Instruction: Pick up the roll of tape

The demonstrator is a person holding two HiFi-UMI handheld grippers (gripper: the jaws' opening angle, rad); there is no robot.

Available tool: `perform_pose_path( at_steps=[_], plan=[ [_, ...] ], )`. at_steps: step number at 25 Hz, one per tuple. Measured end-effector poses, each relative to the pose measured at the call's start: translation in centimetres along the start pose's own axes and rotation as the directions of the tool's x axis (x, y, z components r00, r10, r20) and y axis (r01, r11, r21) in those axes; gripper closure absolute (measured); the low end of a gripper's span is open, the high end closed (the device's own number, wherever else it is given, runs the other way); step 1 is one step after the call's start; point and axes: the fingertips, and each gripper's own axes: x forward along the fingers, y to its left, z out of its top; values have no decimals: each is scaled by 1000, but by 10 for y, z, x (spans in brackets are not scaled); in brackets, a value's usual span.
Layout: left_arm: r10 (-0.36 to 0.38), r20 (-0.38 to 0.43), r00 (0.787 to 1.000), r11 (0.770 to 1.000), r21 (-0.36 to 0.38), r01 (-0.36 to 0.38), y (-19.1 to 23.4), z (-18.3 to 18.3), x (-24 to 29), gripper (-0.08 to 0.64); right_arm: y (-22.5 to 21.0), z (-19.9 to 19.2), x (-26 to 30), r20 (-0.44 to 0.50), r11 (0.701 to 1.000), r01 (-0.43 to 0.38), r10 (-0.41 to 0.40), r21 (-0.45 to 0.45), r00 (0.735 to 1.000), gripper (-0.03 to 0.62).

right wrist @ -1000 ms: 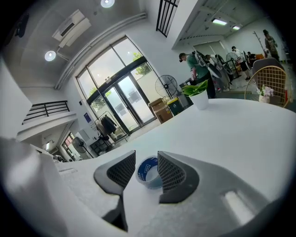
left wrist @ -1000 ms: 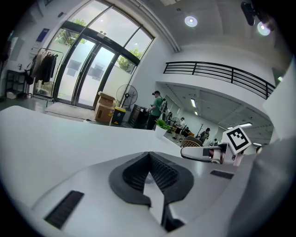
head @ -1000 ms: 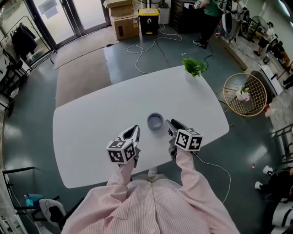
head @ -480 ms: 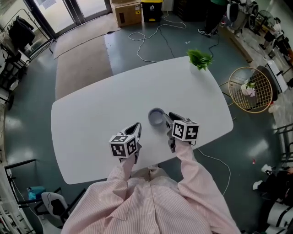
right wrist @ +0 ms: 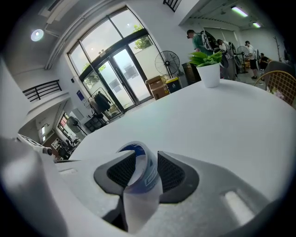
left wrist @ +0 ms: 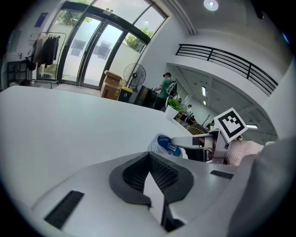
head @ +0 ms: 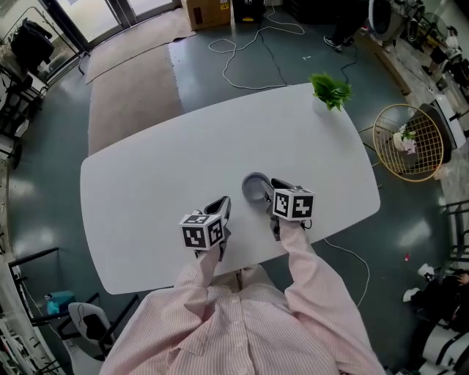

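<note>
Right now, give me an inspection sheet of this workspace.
Surface: white table, holding only the tape and a plant.
Job's things: roll of tape near the front edge, its wall clamped.
Clutter: potted plant at the far right corner.
Grippers: right hand-held gripper shut on the roll; left hand-held gripper shut, empty, beside it.
Cables: white cable looped on the floor beyond the table.
Surroundings: rug, cardboard box, wire basket.

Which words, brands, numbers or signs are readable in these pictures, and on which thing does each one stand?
Nothing can be read with certainty.
Roll of tape: blue label with white print, too blurred to read.
Marker cubes: black and white squares only, no letters.
Blue sign beside the glass doors: too small to read.
</note>
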Motion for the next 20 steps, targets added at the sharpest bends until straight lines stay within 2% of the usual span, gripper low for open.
perform_pose_path(
  at_steps=[6, 11, 20],
  plan=[
    [-6, -14, 1000, 1000, -15, 6, 7, -2, 8, 558, -2, -6, 18, -43, 1000, 20, -20, -3, 999, 454],
    [-10, -20, 1000, 1000, -18, 10, 6, -2, 8, 560, -9, -13, 19, -79, 997, 72, -71, 9, 994, 454],
    [-6, -21, 1000, 1000, -20, 6, 9, -1, 9, 559, -11, -10, 23, -76, 994, 107, -107, -8, 991, 488]
  ],
)
